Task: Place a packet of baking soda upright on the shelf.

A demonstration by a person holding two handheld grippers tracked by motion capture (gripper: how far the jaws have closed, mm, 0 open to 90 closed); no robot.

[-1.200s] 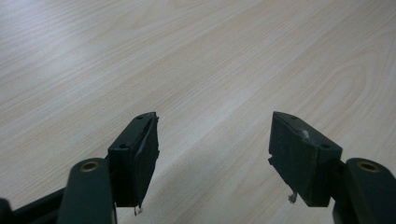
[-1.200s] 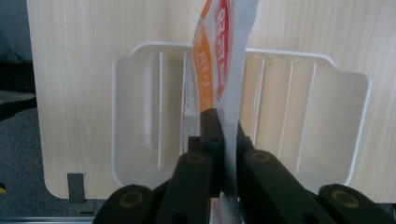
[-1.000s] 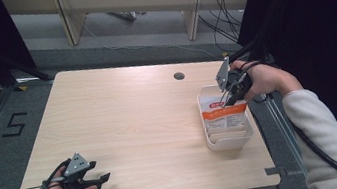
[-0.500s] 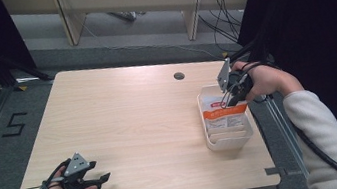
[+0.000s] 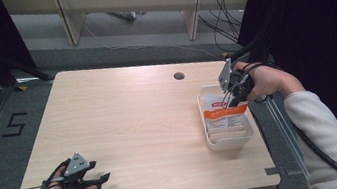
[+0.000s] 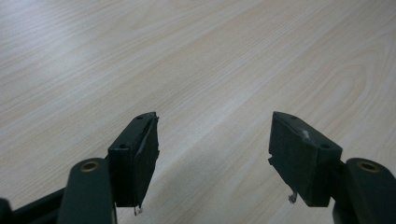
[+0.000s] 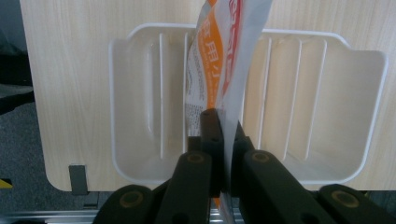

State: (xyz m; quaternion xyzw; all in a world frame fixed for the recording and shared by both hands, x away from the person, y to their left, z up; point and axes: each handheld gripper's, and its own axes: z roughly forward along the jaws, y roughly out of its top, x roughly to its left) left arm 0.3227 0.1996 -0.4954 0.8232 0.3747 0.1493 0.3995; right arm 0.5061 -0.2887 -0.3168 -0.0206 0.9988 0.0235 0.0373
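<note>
pouch pinched in right gripper, over tray.

Orange-and-white printed packet, upright, edge pinched in jaws, hanging into white ribbed tray near table's right edge

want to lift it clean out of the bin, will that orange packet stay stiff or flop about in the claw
Probably floppy: the packet is a thin film pouch, pinched at one edge by the right claw. It hangs edge-on into the white bin, so it may swing. The glossy film looks slippery and could slide out. It seems light.
</note>
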